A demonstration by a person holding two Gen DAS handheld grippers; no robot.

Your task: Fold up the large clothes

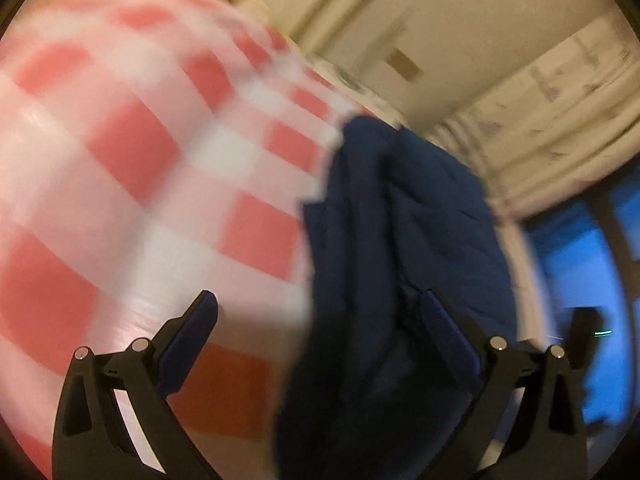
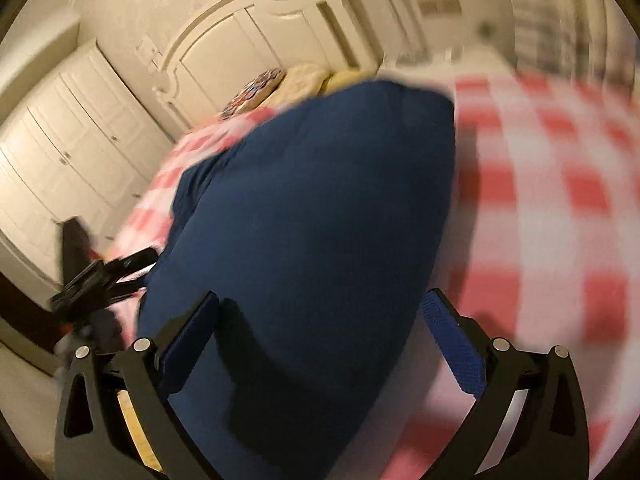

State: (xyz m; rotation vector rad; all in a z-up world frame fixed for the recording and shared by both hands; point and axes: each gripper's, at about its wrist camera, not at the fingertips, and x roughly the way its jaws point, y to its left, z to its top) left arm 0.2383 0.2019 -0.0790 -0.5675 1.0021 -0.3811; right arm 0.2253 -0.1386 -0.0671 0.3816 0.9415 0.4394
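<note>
In the left wrist view, the left claw (image 1: 320, 320) is nearest, its two black fingers with dark blue pads (image 1: 188, 344) spread wide apart, released. The dark navy garment of soft, thick cloth (image 1: 400, 240) hangs or lies in folds just ahead; its lower part passes between the jaws and against the right-hand finger, but the pads are not pressed together on it. To the left of the garment spreads the red-and-white checked bed cover (image 1: 140, 160), blurred by motion. Beyond it are a cream wall, a pale patterned curtain (image 1: 560, 120) and a window glowing blue (image 1: 580, 264).

In the right wrist view, the right claw (image 2: 320, 320) stands wide as well, released, with the same navy garment (image 2: 312, 208) lying bunched in a rounded mound between and past its blue-padded fingers; whether either pad touches the cloth is hard to tell. The garment rests on the checked cover (image 2: 540, 184), which runs out to the right and behind. The other claw's black frame (image 2: 92, 276) shows at the garment's left edge. Farther off lie colourful pillows (image 2: 272, 84) against a cream carved headboard (image 2: 240, 28), with white panelled wardrobe doors (image 2: 72, 140) on the left.
</note>
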